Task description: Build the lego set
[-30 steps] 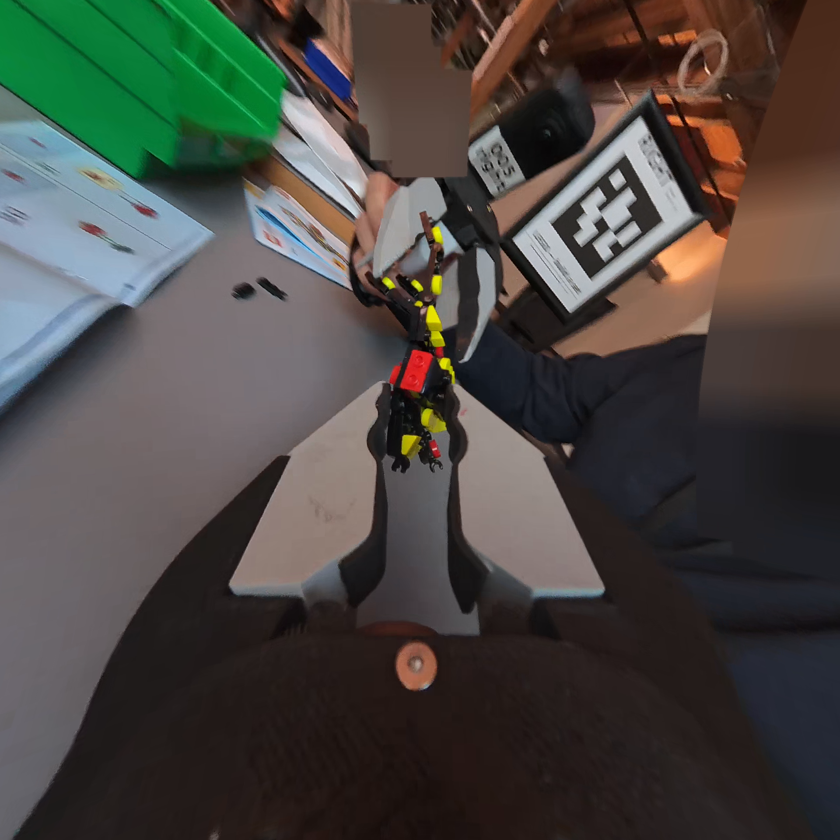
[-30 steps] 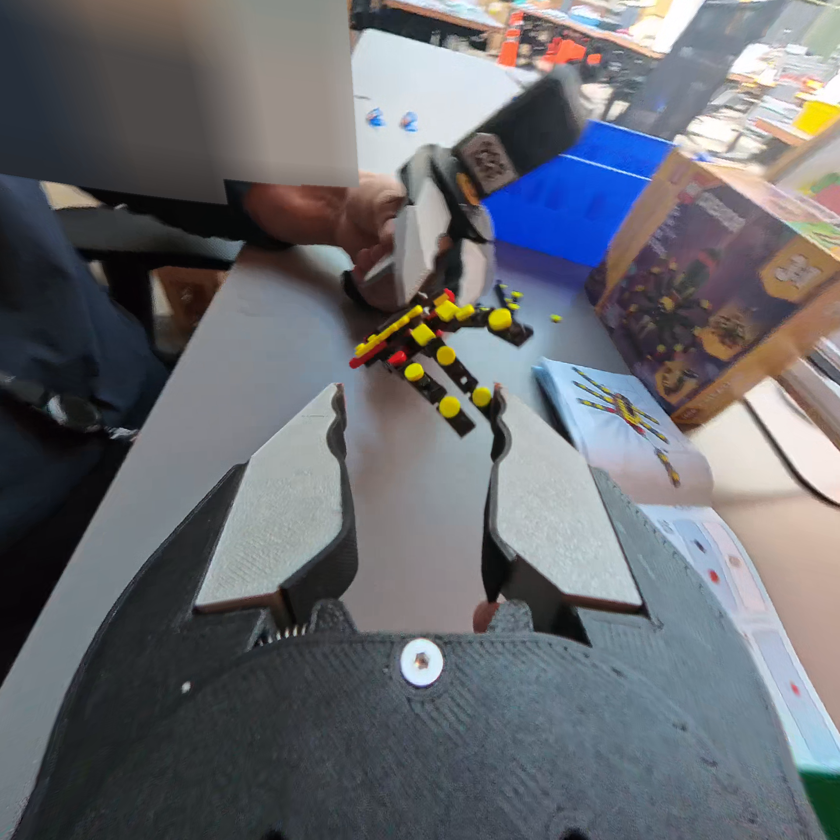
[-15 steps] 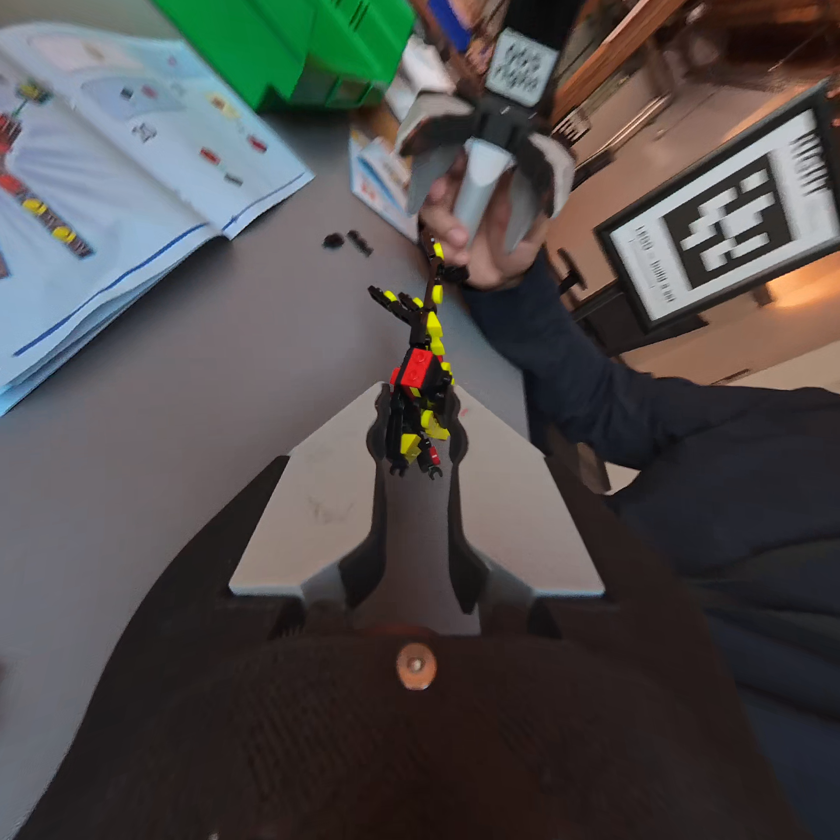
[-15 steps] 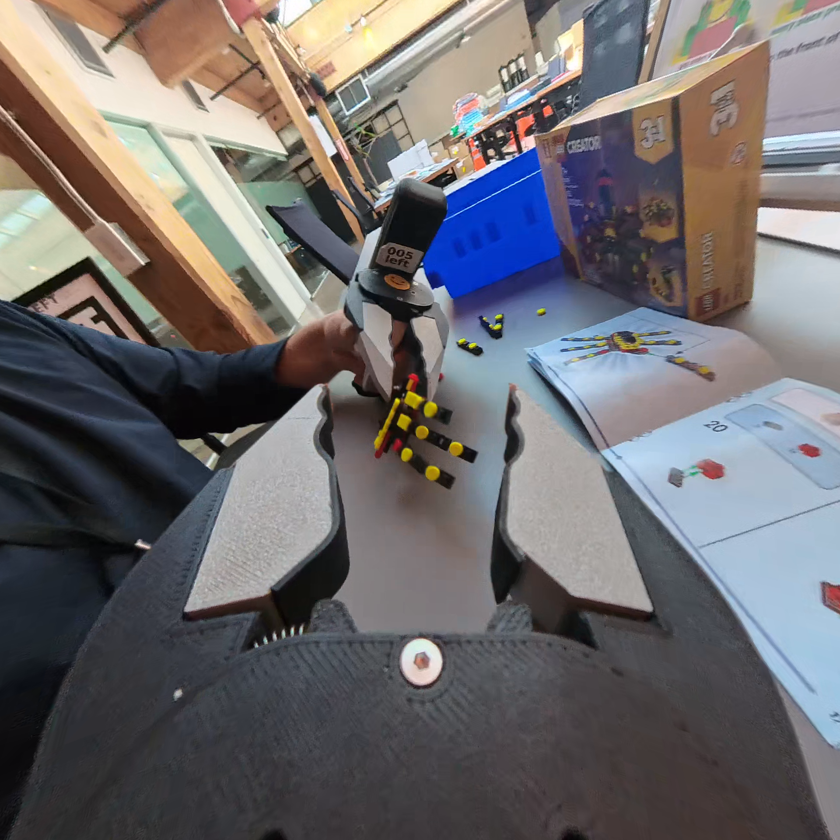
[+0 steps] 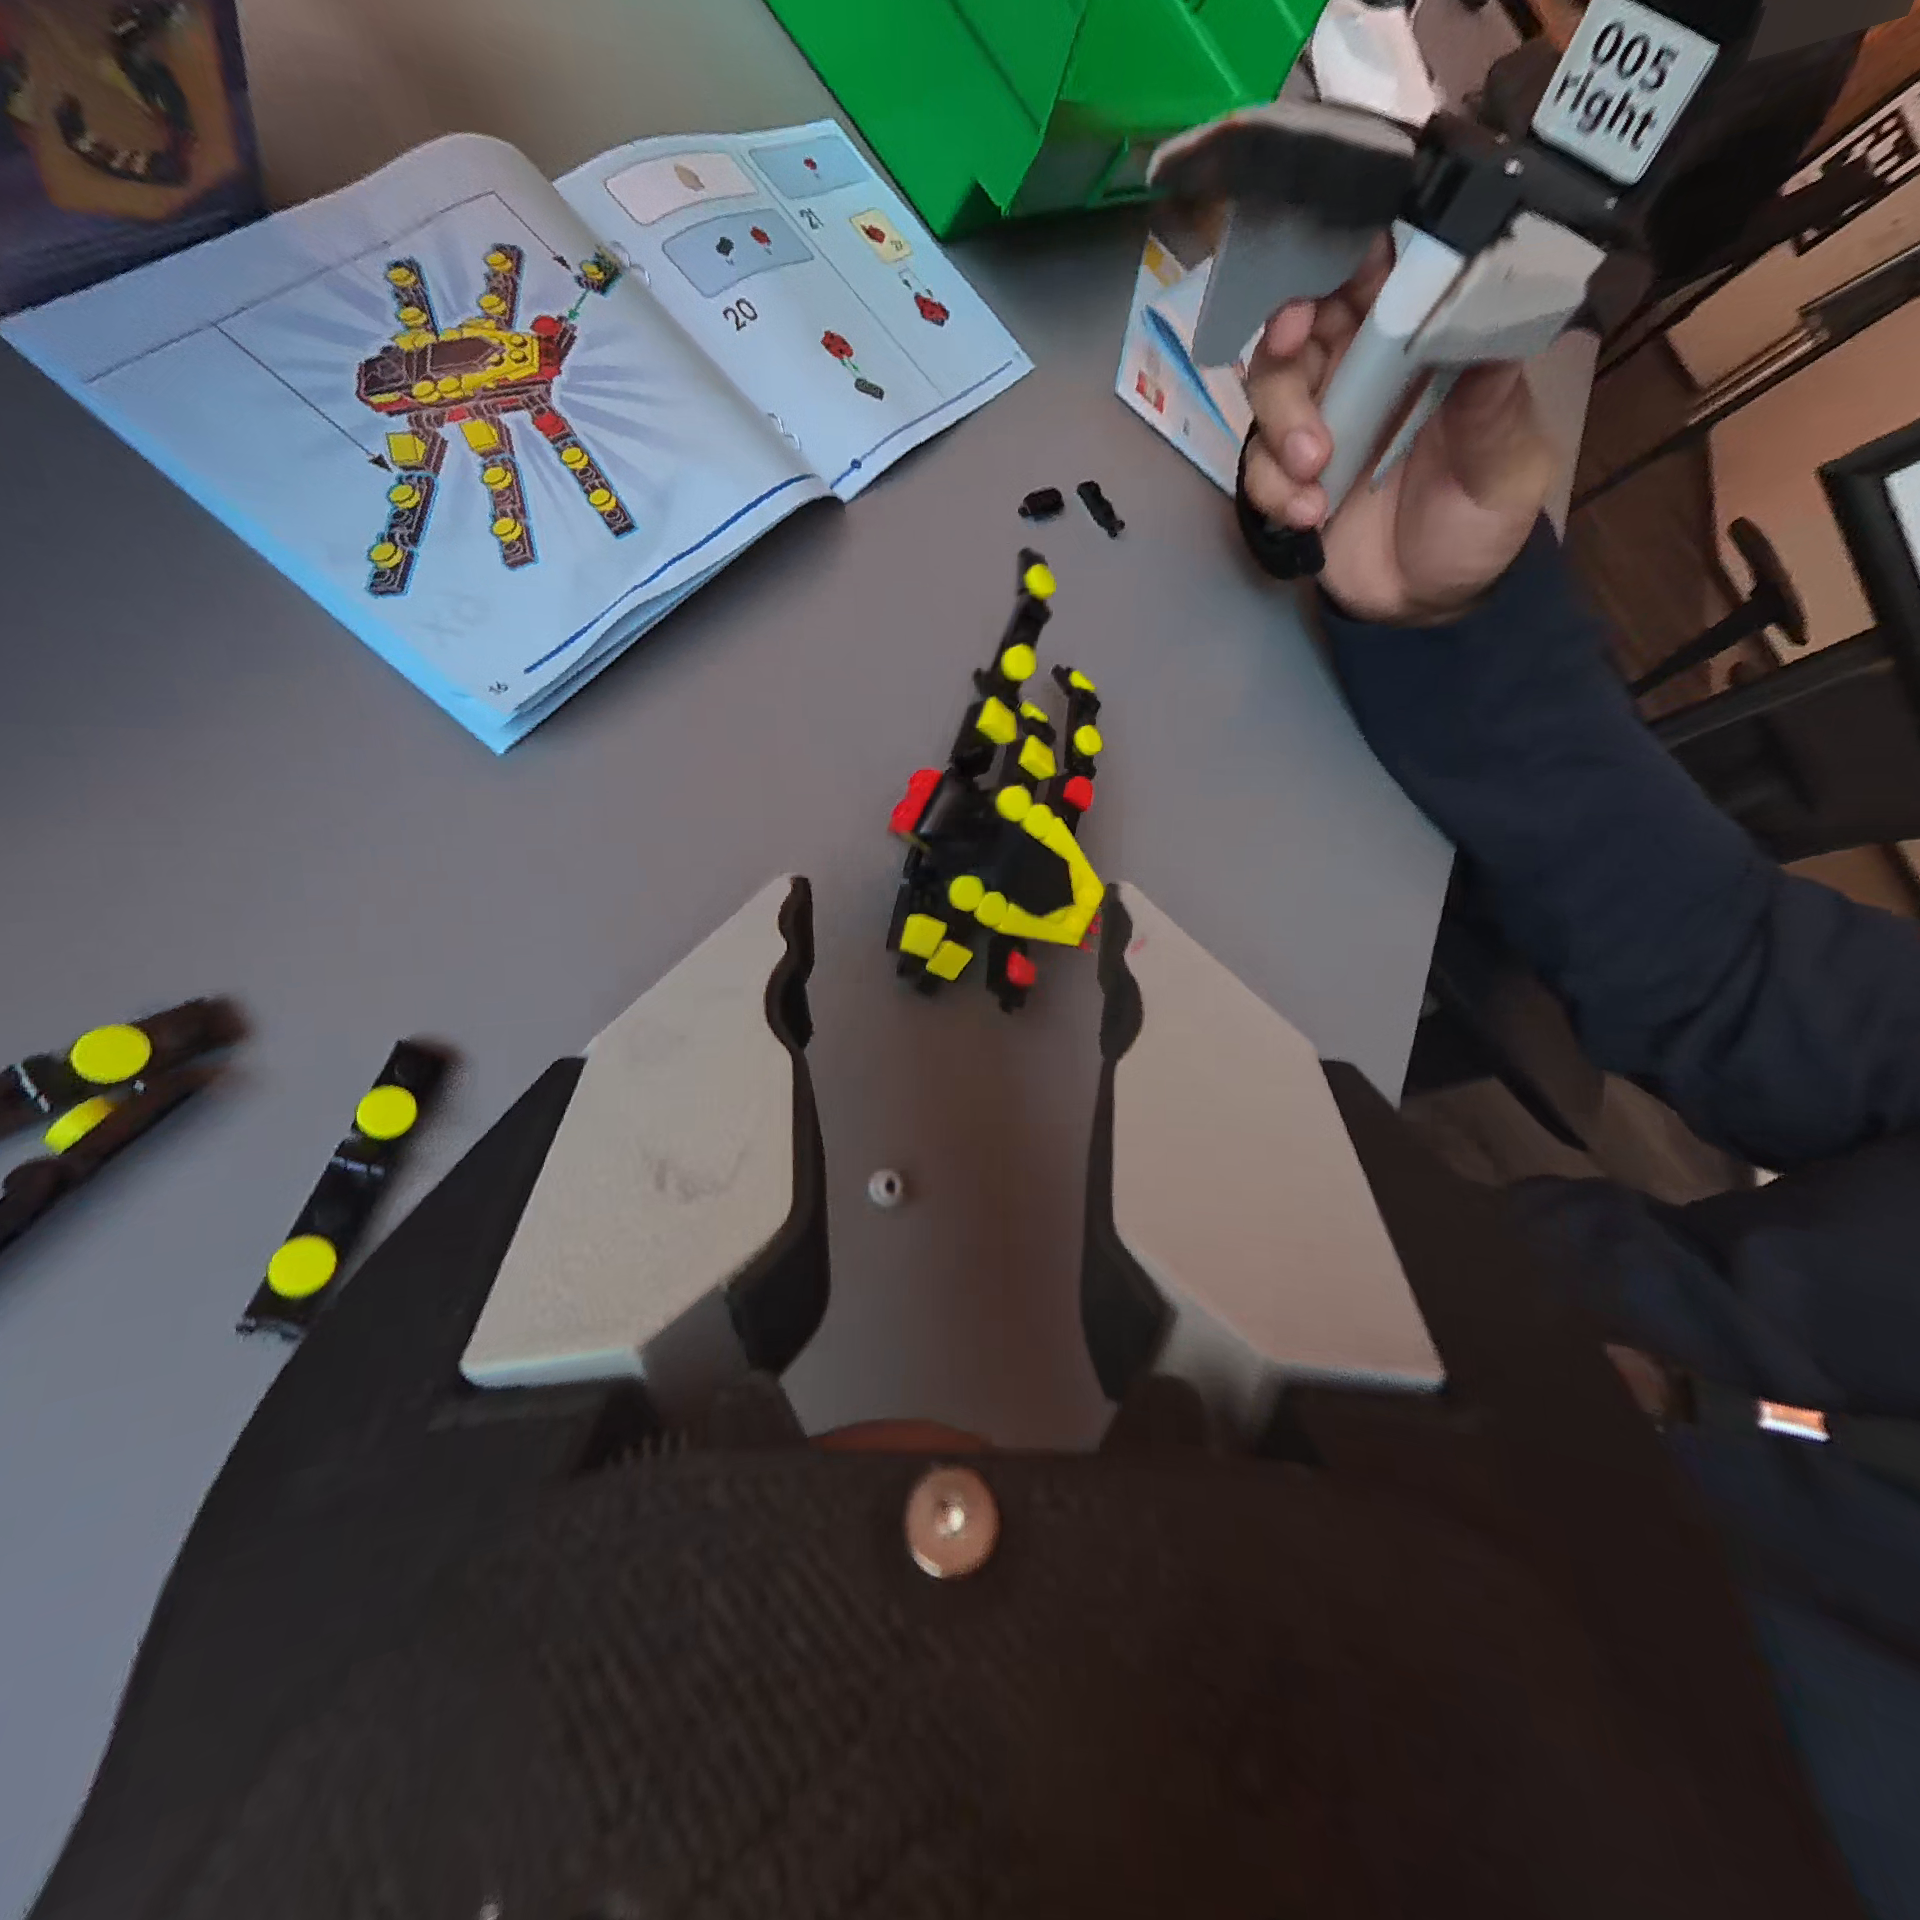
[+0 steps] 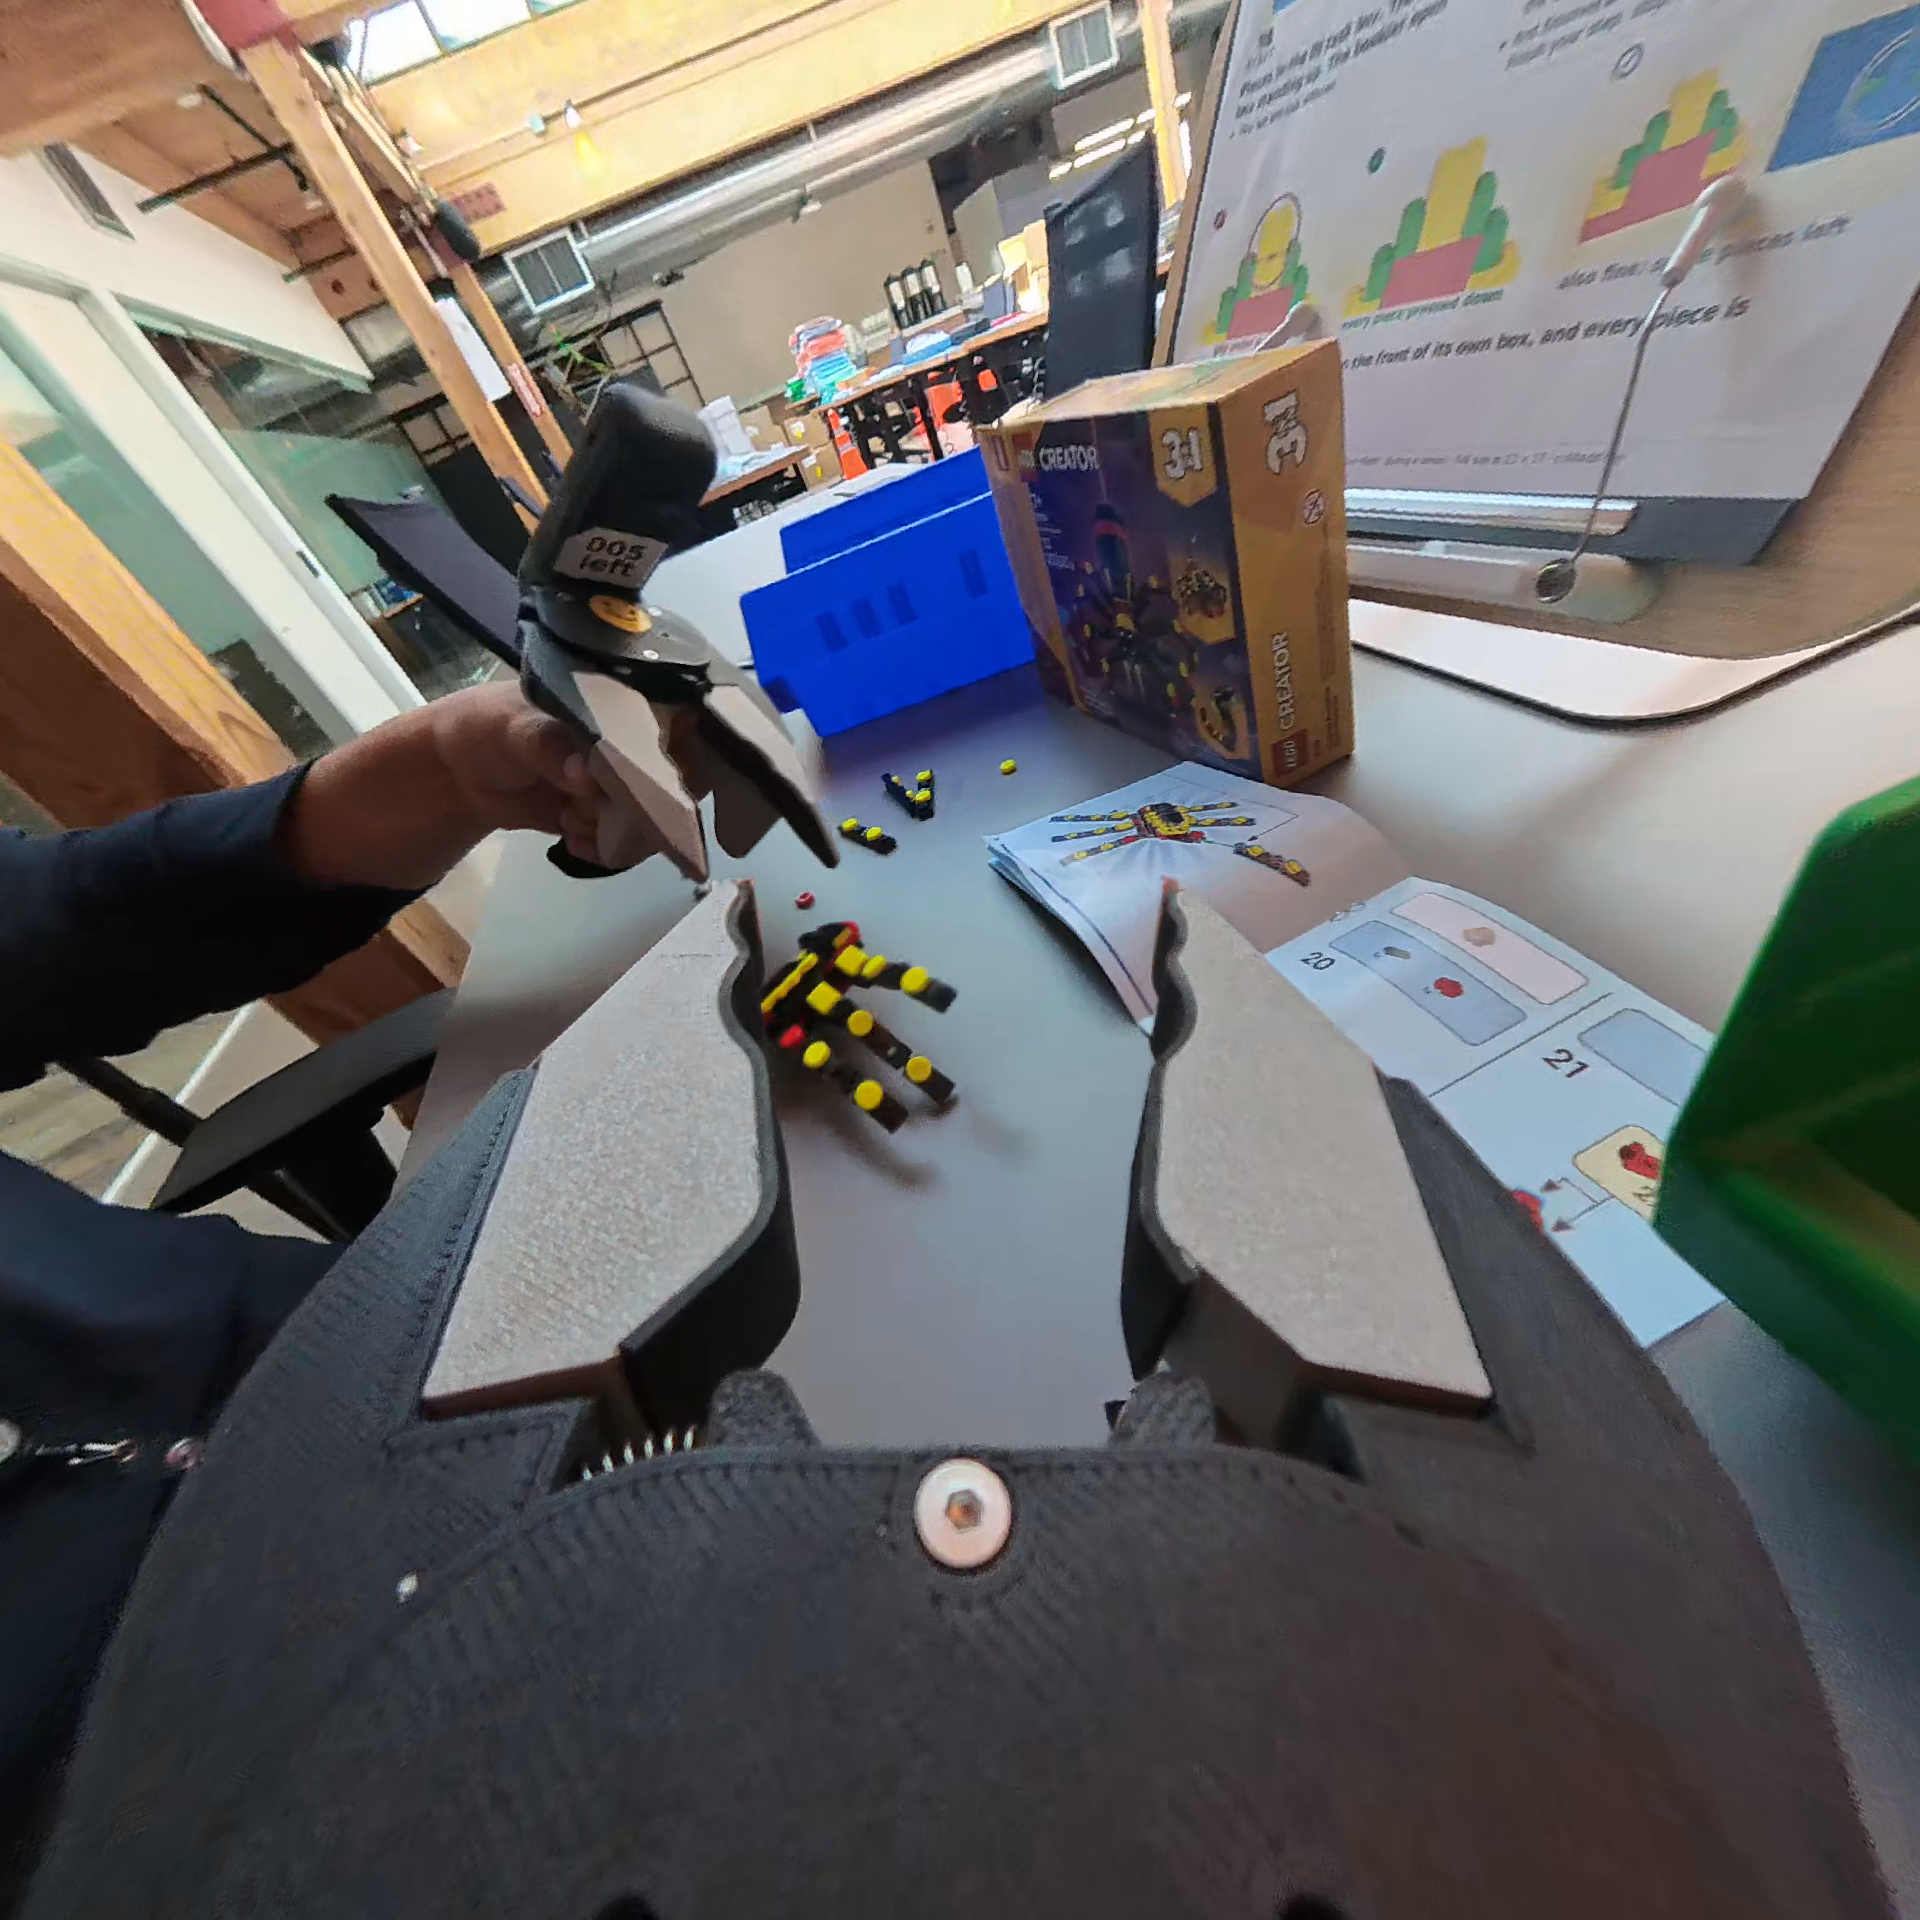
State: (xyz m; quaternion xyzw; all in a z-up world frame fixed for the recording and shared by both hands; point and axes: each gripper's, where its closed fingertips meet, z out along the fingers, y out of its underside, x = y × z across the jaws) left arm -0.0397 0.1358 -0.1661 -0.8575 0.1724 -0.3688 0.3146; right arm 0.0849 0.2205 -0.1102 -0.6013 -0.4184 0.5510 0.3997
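Note:
The black, yellow and red lego spider model [image 5: 997,831] lies on the grey table [image 5: 416,883], free of both grippers. My left gripper [image 5: 953,914] is open, its fingertips on either side of the model's near end. In the right wrist view the model [image 6: 852,1023] lies just past my open, empty right gripper [image 6: 948,914], with the left gripper [image 6: 758,857] hovering behind it. The right gripper [image 5: 1351,312] shows open, raised at the upper right. Loose black leg strips with yellow studs [image 5: 343,1174] lie to the left.
An open instruction booklet [image 5: 520,395] lies at the back left, also in the right wrist view [image 6: 1143,842]. A green bin [image 5: 1039,94], blue bins [image 6: 894,613] and the set's box [image 6: 1174,561] ring the table. Small loose pieces [image 5: 1070,504] [image 6: 904,795] lie about.
My left gripper has opened and let go of the model, which now lies on the table. The right gripper has opened wider and pulled back from the model.

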